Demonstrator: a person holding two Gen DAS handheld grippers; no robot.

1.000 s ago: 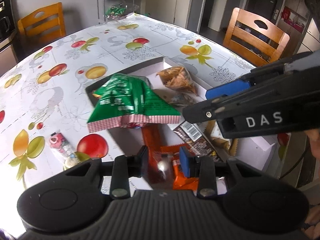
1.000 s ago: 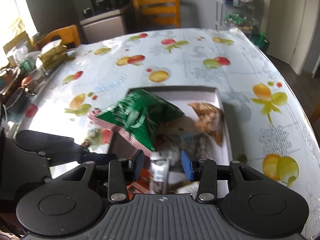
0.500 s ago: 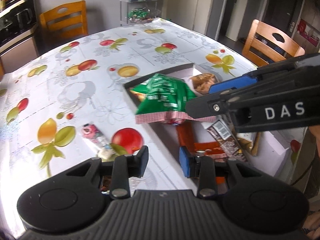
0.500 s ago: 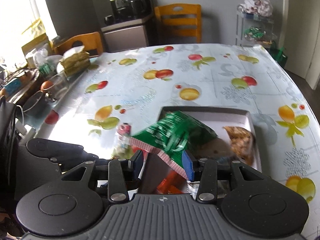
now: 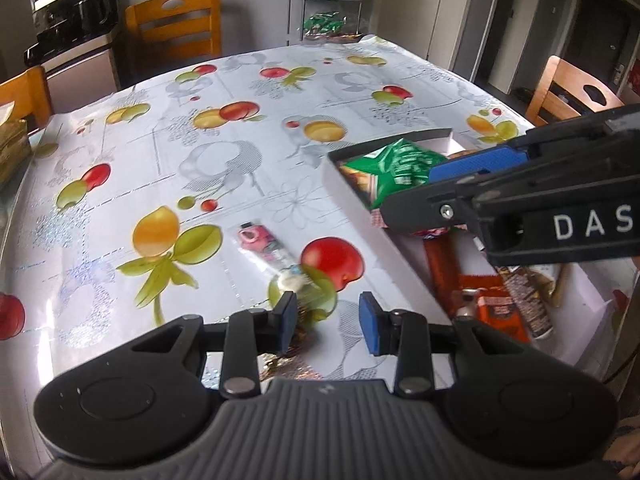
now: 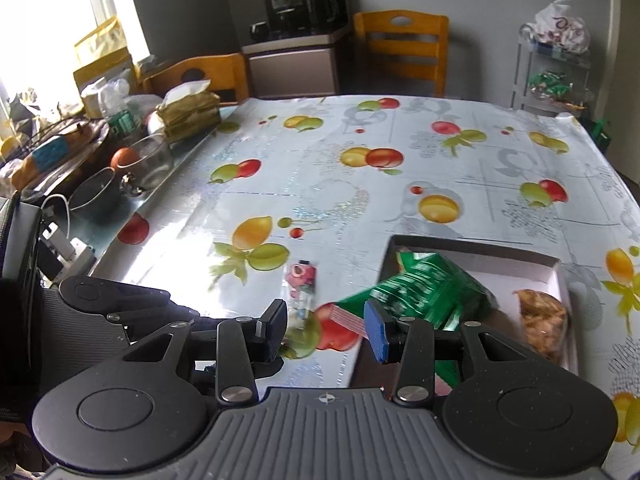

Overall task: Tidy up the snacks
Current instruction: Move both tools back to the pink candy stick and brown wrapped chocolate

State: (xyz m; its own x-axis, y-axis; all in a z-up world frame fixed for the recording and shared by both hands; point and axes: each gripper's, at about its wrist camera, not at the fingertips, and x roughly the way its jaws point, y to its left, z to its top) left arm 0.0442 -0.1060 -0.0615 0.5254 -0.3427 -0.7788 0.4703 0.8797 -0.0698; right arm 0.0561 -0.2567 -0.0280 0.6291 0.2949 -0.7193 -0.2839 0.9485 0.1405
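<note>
Both grippers [image 5: 327, 317] [image 6: 326, 330] part-open (nothing held)

White letters "DAS" on the right tool's [image 5: 472, 184] side

Both claws have swung left from the box [image 5: 362, 196] toward the pink candy packet [image 5: 264, 246].

Glossy printed oilcloth on the table [image 5: 248, 148], shiny crinkled green foil bag [image 6: 424, 292] in a matt card box [image 6: 552, 268], clear-wrapped sweet [image 5: 266, 246], my matt ribbed plastic left gripper [image 5: 327, 317], varnished wood chair [image 6: 404, 46].
</note>
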